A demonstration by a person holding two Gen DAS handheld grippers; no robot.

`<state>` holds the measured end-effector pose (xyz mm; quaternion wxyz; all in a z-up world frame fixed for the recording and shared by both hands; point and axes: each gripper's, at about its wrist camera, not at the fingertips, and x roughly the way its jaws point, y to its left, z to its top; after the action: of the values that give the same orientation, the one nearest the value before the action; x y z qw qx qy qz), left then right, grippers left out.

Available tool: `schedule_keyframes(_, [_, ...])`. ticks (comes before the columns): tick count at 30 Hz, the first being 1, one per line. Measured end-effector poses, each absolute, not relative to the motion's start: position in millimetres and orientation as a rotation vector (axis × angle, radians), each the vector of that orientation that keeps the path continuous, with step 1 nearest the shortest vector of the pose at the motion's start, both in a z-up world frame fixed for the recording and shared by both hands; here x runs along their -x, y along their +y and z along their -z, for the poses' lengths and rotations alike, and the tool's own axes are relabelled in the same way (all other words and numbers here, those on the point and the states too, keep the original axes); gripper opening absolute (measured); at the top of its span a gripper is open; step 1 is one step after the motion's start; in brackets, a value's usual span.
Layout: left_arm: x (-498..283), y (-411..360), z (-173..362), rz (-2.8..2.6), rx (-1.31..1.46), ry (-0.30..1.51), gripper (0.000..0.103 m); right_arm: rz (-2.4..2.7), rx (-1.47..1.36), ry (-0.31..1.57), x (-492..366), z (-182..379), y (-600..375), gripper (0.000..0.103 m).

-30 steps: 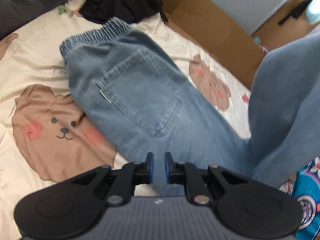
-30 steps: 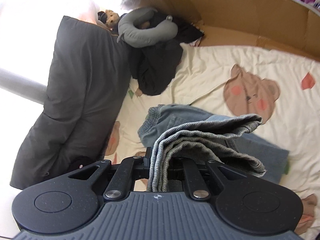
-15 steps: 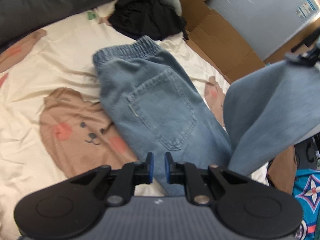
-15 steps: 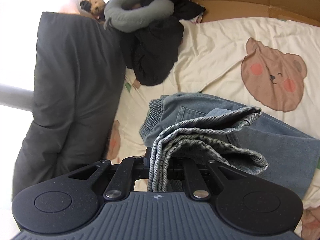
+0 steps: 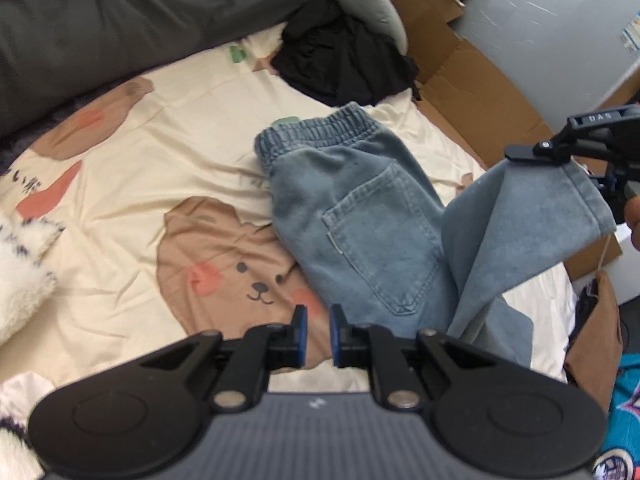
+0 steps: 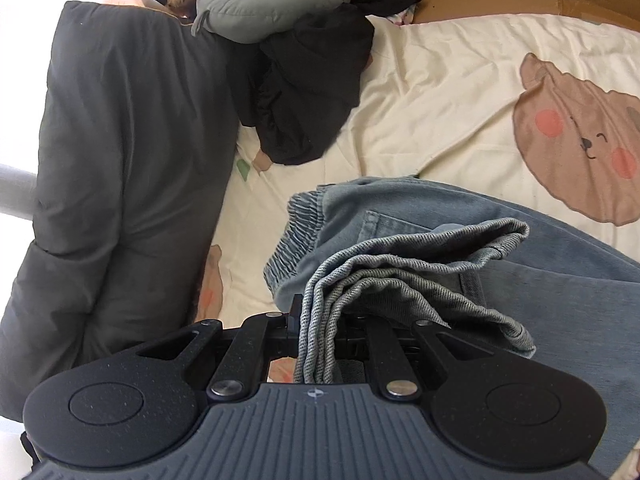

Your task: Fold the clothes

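Note:
Light blue jeans (image 5: 360,216) lie back pocket up on the cream bear-print sheet (image 5: 140,184), elastic waistband (image 5: 320,132) at the far end. Their leg end (image 5: 540,208) is lifted and bent back over the seat, clamped in my right gripper (image 5: 560,156) at the right edge of the left wrist view. In the right wrist view, the bunched hems (image 6: 400,276) stick out of the right gripper (image 6: 320,320), above the waistband (image 6: 296,232). My left gripper (image 5: 318,332) hovers over the sheet near the jeans' left edge, jaws nearly together, holding nothing.
A black garment (image 5: 344,60) is heaped beyond the waistband beside a grey neck pillow (image 6: 272,4). A dark grey duvet (image 6: 112,160) borders the sheet on the left. Cardboard (image 5: 472,76) lines the far side. Something white and fluffy (image 5: 20,272) lies at the left.
The left gripper has drawn back from the jeans, which now lie farther off. The right gripper has carried the leg ends up and over toward the waistband.

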<state>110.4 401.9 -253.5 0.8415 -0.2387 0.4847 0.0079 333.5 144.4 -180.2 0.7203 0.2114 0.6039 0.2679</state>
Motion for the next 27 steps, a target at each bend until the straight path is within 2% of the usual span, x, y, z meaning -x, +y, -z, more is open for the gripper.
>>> schedule_keyframes(7, [-108, 389, 244, 0.016, 0.492, 1.016, 0.013, -0.561, -0.510, 1.278, -344, 171, 160, 0.009])
schedule_keyframes(13, [-106, 389, 238, -0.014, 0.500, 1.031, 0.013, -0.493, -0.495, 1.304, -349, 203, 194, 0.010])
schedule_keyframes(15, [-105, 390, 235, -0.020, 0.491, 1.036, 0.013, -0.508, -0.508, 1.300, -348, 214, 202, 0.016])
schedule_keyframes(16, [-104, 391, 232, -0.022, 0.485, 1.039, 0.013, -0.537, -0.544, 1.298, -348, 219, 202, 0.027])
schedule_keyframes(17, [-104, 392, 230, -0.025, 0.479, 1.041, 0.013, -0.566, -0.579, 1.296, -348, 223, 202, 0.051])
schedule_keyframes(19, [-103, 395, 226, -0.037, 0.466, 1.047, 0.013, -0.614, -0.648, 1.307, -347, 233, 199, 0.065])
schedule_keyframes(27, [-105, 402, 217, -0.074, 0.453, 1.032, 0.014, -0.623, -0.865, 1.256, -337, 238, 141, 0.068])
